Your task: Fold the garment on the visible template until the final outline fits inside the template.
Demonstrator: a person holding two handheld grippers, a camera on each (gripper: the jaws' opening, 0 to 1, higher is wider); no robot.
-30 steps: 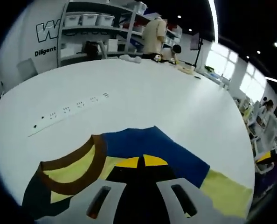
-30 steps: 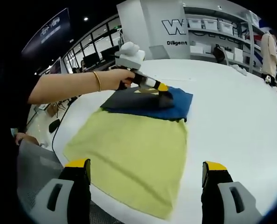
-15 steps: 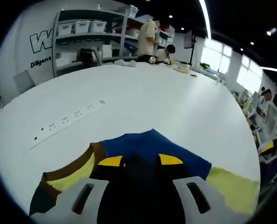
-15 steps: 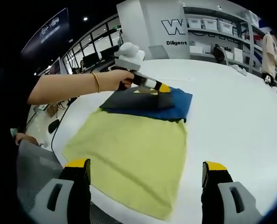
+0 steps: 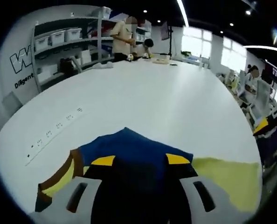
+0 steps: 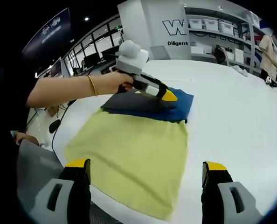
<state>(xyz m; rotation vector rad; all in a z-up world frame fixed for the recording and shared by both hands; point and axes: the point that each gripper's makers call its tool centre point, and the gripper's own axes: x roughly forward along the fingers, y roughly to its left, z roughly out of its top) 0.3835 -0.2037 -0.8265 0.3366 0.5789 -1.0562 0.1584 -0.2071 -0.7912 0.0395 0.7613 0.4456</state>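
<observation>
Lifting clear of the cloth, our left gripper [image 6: 164, 95] now rides a little above the shirt [image 6: 134, 149], where half a second ago its tips lay low on the dark fabric. In the left gripper view the whole scene has swung, which is the camera tilting with our hand and no move of the things. The left gripper's own view [image 5: 135, 163] shows its yellow-tipped jaws set apart, with dark cloth seen between them; whether they pinch any of it we cannot tell.

The shirt lies flat on the white counter [image 6: 241, 121]. In the right gripper view its yellow body spreads from the centre toward 7 o'clock, and the blue part [image 6: 178, 105] sits at its far end toward 12 o'clock, with a dark panel [image 6: 129, 102] across it just under the left gripper. In the left gripper view a brown band [image 5: 64, 170] shows at 8 o'clock beside the blue. A power strip [image 5: 54, 135] lies on the counter at 10 o'clock, well apart from the shirt.

Our right gripper [image 6: 145, 179] hangs near the shirt's close edge with its jaws spread wide and nothing between them.

We judge the top fold is laid and the left gripper is leaving it, so the yellow body is next to be folded. We can make out no template outline on the counter, so the fit is not yet ours to judge.
</observation>
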